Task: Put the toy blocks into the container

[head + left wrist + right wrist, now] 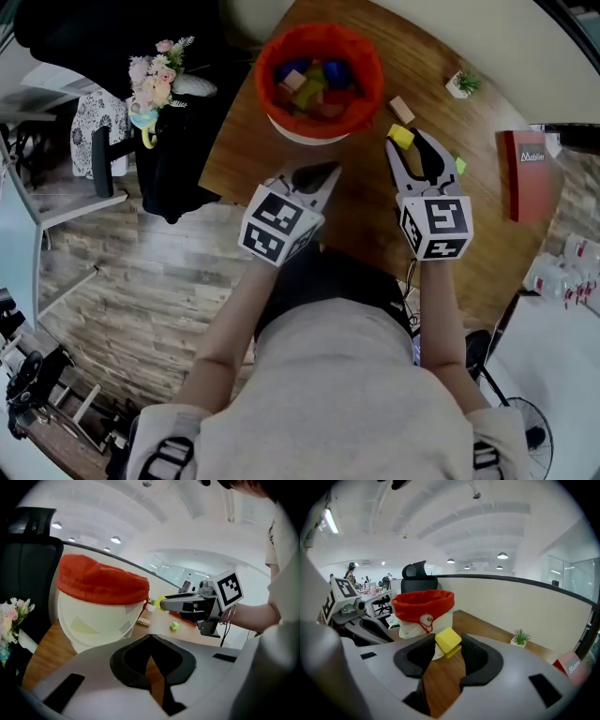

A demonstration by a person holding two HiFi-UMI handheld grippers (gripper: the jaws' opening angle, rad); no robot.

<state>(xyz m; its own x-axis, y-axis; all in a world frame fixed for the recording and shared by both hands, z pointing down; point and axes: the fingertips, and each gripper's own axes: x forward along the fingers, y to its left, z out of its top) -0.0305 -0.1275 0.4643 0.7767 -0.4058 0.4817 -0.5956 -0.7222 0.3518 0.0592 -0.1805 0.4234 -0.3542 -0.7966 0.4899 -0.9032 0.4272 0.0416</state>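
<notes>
While right gripper (449, 644) pinches the yellow block (447, 639) by opposite flat faces | block likely light, rigid, smooth-sided | left gripper (149, 638) closed, empty

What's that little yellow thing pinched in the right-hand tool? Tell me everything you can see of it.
The yellow block is small, bright and matte, with flat faces; whether it is wood or plastic I cannot tell. It sits tilted, one corner up, pinched at the very tips of the right gripper, whose jaws press on two of its sides. It hangs clear of the wooden table, short of the red-rimmed container. Nothing else touches it.
</notes>
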